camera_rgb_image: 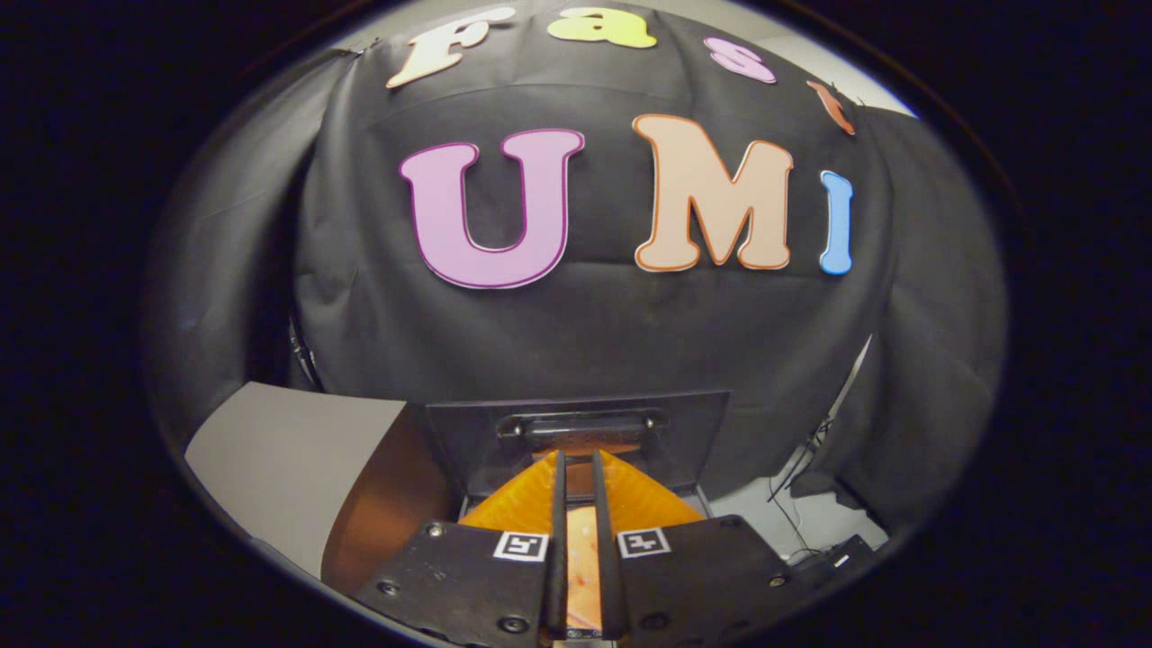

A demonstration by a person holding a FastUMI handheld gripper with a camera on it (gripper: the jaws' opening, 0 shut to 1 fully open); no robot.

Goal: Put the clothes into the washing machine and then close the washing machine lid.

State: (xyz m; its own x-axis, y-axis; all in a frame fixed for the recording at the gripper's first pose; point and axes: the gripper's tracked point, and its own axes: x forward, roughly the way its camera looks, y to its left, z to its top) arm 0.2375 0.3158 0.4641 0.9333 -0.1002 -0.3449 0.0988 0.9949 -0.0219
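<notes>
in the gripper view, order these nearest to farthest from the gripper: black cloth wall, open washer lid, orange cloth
1. orange cloth, pinched between the nearly closed fingers of the gripper.
2. open washer lid, standing up just beyond the fingertips.
3. black cloth wall, behind the lid, farthest back.

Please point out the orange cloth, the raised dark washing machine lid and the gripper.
Orange cloth (526, 504): gripper view, left fold.
Raised dark washing machine lid (693, 423): gripper view, right panel.
Gripper (576, 461): gripper view, between fingertips, nearly closed on the cloth.
</notes>
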